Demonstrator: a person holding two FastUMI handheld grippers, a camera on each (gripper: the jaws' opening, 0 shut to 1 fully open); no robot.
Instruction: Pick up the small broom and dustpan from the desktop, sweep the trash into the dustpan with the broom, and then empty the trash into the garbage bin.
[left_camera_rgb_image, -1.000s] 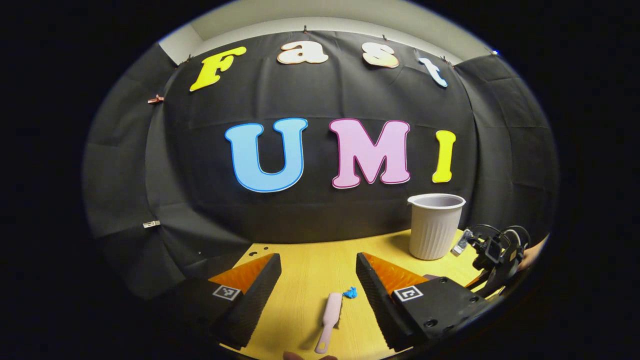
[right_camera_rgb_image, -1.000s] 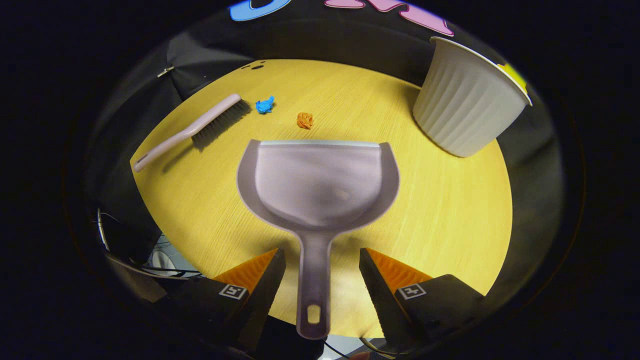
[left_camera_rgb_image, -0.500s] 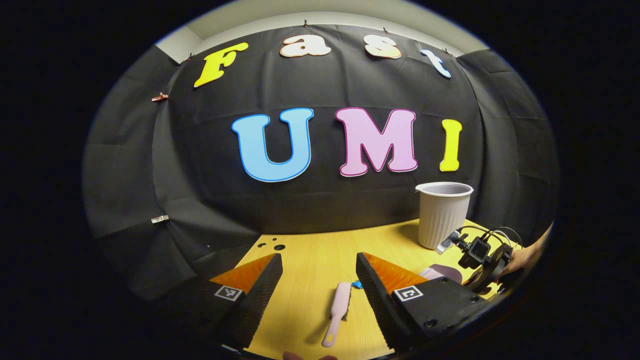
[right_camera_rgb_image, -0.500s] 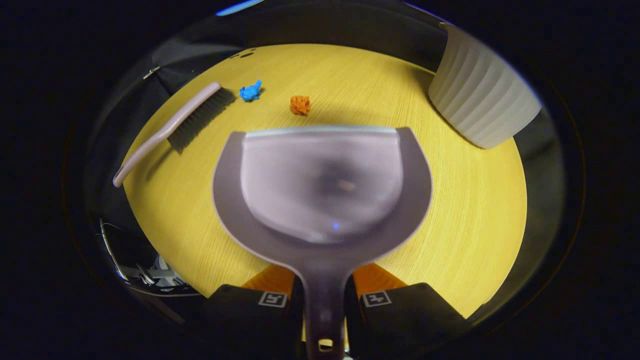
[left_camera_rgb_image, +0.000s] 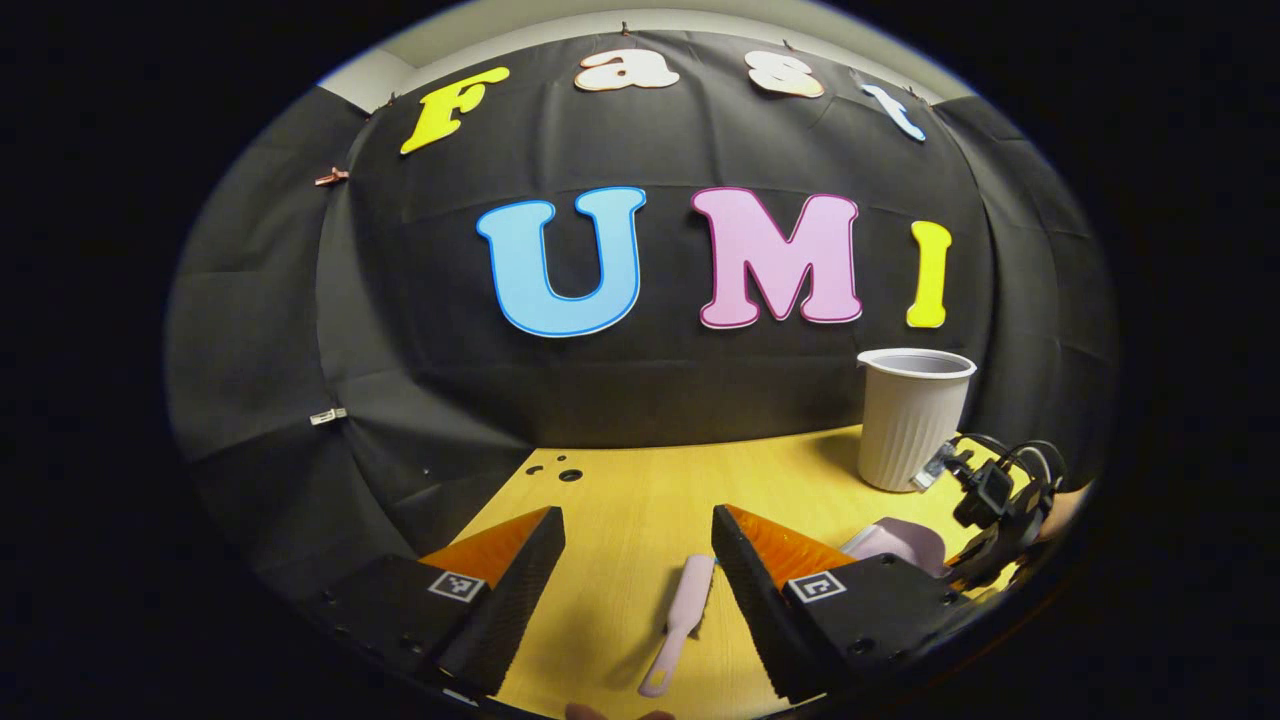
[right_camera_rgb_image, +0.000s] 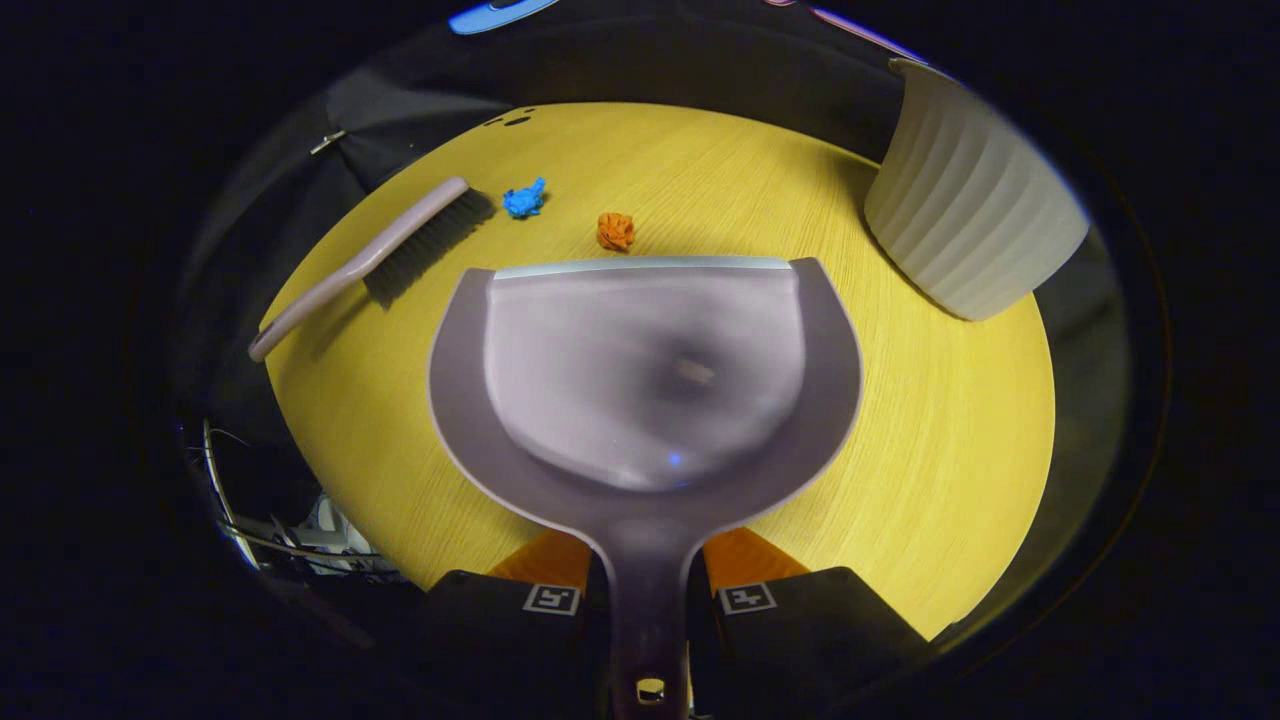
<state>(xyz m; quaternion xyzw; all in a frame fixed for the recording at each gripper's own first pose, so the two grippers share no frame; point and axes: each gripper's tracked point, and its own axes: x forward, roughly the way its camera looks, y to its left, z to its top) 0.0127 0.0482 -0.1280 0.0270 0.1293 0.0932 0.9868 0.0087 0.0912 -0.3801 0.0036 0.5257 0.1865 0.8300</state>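
In the right gripper view, my right gripper (right_camera_rgb_image: 648, 575) is shut on the handle of the pale grey-pink dustpan (right_camera_rgb_image: 645, 370), whose pan faces forward over the yellow desktop. Just past its front lip lie an orange paper ball (right_camera_rgb_image: 615, 230) and a blue scrap (right_camera_rgb_image: 523, 199). The small pink broom (right_camera_rgb_image: 370, 262) lies at the left, bristles toward the blue scrap. In the left gripper view, my left gripper (left_camera_rgb_image: 638, 550) hangs open above the desk with the broom (left_camera_rgb_image: 680, 622) lying between and beyond its fingers. The dustpan (left_camera_rgb_image: 893, 543) and right gripper (left_camera_rgb_image: 1000, 505) show at the right.
A ribbed grey garbage bin (right_camera_rgb_image: 968, 230) stands at the desk's far right, also seen in the left gripper view as the bin (left_camera_rgb_image: 912, 417). Two small holes (left_camera_rgb_image: 560, 472) mark the desk's (left_camera_rgb_image: 640, 490) far left corner. Cables (right_camera_rgb_image: 290, 520) hang beyond the desk's near left edge.
My right gripper moved forward and shut on the dustpan handle, then lifted it slightly. The left gripper tilted and drifted so the broom sits more centred between its fingers.
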